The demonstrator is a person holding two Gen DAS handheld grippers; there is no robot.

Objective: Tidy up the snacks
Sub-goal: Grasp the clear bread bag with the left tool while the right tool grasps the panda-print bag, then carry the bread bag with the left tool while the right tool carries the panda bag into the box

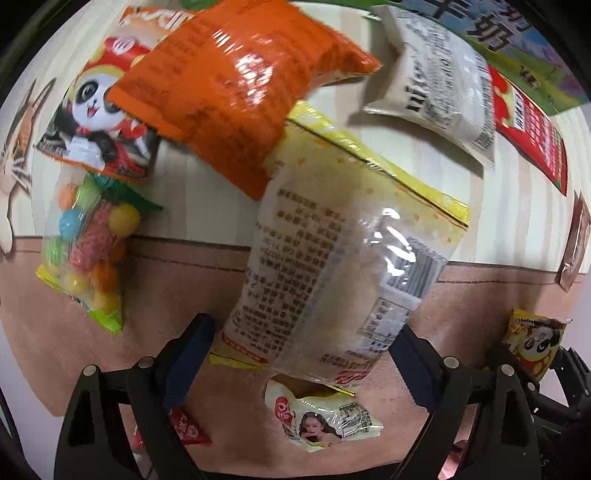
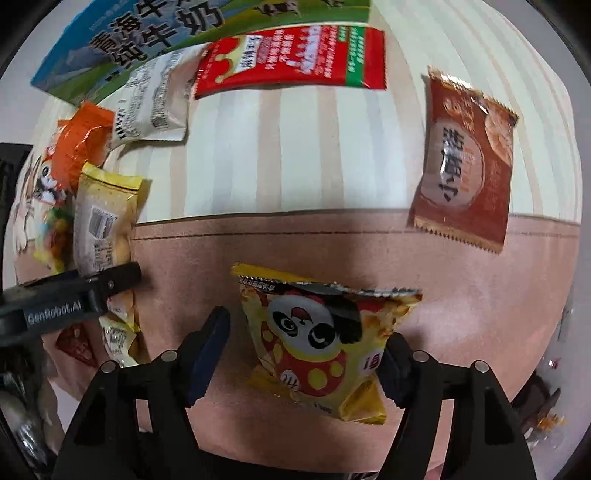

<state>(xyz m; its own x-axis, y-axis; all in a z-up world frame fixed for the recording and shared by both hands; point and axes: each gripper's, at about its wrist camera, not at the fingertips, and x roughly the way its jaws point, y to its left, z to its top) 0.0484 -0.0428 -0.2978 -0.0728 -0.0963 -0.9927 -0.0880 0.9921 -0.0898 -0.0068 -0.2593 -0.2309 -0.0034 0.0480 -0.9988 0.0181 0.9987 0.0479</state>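
1. Landmark for all of this is the seam on the mat (image 2: 295, 221) where the striped cream half meets the pinkish half.

2. The left gripper (image 1: 303, 354) has the big yellow-edged clear bag (image 1: 340, 258) between its jaws. The bag fills the gap and straddles the seam, angled up toward the striped side. I honestly can't tell if the pads are actually pinching it or just bracketing it.

3. The right gripper (image 2: 303, 350) is on the pink side of the seam, jaws spread fairly wide around the yellow panda pouch (image 2: 321, 339). One pad looks to be touching the pouch's edge, the other stands clear, so I'd call it not gripped yet.

4. Past the seam on the striped side: an orange pouch (image 1: 236, 92) overlapping the top of the clear bag, a candy-ball bag (image 1: 88, 243) crossing the seam line, a white packet (image 1: 439, 77), a red packet (image 2: 291, 59) and the milk carton (image 2: 147, 33) at the far edge. A brown cracker packet (image 2: 465, 162) also sits across the seam.

5. What could go wrong, as I see it:
   - the orange pouch rests on the clear bag, so lifting that bag could drag or flip it
   - slick, puffy film could squirt out of a shallow pinch
   - the two grippers are close together, so they could bump
   - a small packet (image 1: 321, 417) lies under the left jaws and could get snagged
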